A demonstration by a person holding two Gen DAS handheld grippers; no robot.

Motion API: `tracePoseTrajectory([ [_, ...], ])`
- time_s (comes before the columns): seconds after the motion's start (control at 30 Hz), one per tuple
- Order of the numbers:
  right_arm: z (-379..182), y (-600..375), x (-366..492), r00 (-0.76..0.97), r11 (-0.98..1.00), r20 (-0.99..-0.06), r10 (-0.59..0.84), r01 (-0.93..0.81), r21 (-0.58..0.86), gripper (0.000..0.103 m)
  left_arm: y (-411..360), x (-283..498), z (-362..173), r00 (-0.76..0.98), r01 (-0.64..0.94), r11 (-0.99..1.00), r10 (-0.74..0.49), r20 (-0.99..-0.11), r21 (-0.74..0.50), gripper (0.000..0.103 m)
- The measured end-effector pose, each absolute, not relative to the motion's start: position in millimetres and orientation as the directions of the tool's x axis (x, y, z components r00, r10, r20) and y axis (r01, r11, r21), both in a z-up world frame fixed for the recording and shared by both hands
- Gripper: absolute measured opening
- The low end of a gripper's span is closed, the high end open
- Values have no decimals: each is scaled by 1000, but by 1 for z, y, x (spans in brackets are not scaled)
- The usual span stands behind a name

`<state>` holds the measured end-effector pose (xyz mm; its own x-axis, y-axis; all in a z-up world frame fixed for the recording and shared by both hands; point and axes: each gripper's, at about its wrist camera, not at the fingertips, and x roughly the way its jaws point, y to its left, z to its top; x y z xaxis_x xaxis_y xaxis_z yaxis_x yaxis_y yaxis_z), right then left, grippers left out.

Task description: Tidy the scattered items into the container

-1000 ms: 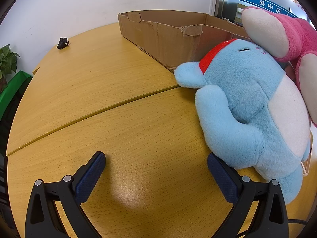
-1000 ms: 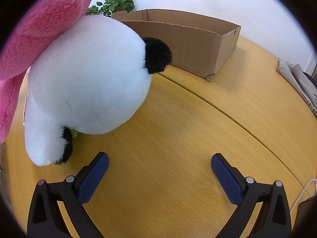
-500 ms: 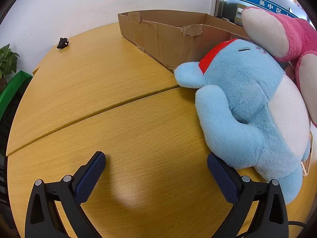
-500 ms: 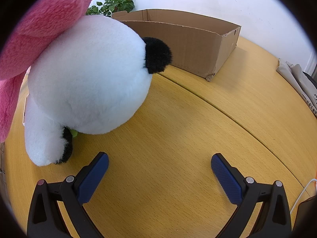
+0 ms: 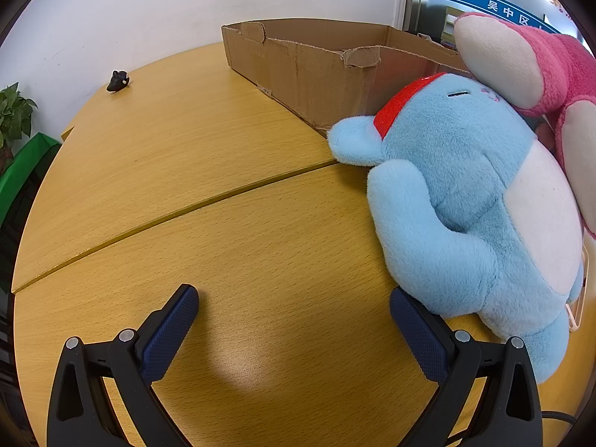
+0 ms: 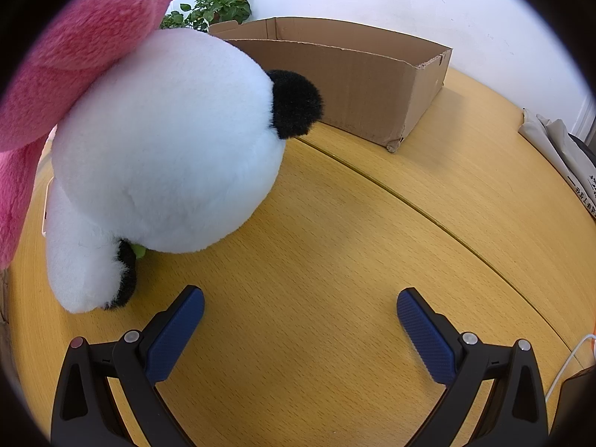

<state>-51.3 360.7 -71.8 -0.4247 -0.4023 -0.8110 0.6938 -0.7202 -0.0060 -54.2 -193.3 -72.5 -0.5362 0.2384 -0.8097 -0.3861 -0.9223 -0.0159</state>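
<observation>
A light blue plush toy (image 5: 469, 201) with a red band lies on the wooden table beside an open cardboard box (image 5: 320, 67). A pink plush toy (image 5: 529, 63) leans over it at the right. My left gripper (image 5: 294, 313) is open and empty; its right finger touches the blue plush's lower side. In the right wrist view a white plush with black ears (image 6: 164, 141) lies under the pink plush (image 6: 82, 59), in front of the box (image 6: 357, 70). My right gripper (image 6: 301, 313) is open and empty, just right of the white plush.
A small black object (image 5: 117, 81) sits at the table's far left edge. A potted plant (image 5: 11, 119) stands beyond the table's left rim. Grey bags (image 6: 558, 141) lie at the right edge, and a white cable (image 6: 570, 357) runs at the lower right.
</observation>
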Motion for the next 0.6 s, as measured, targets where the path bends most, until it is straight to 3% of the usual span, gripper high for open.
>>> tracePoseTrajectory([
  [0.4,-72,358,-52,-433,-736,-812,-393,677,-5,103,-194,-48,-71,-558,-320,-947,194,-807,-7,103],
  [0.5,-72,354,-47,-438,-744,-811,-387,668,-5,103,-190,-26,-57,-657,-189,-981,91,-748,46,103],
  [0.6,-73,346,-42,-437,-751,-818,-375,660,-8,103,-190,10,-31,-746,-69,-997,64,-663,-19,103],
])
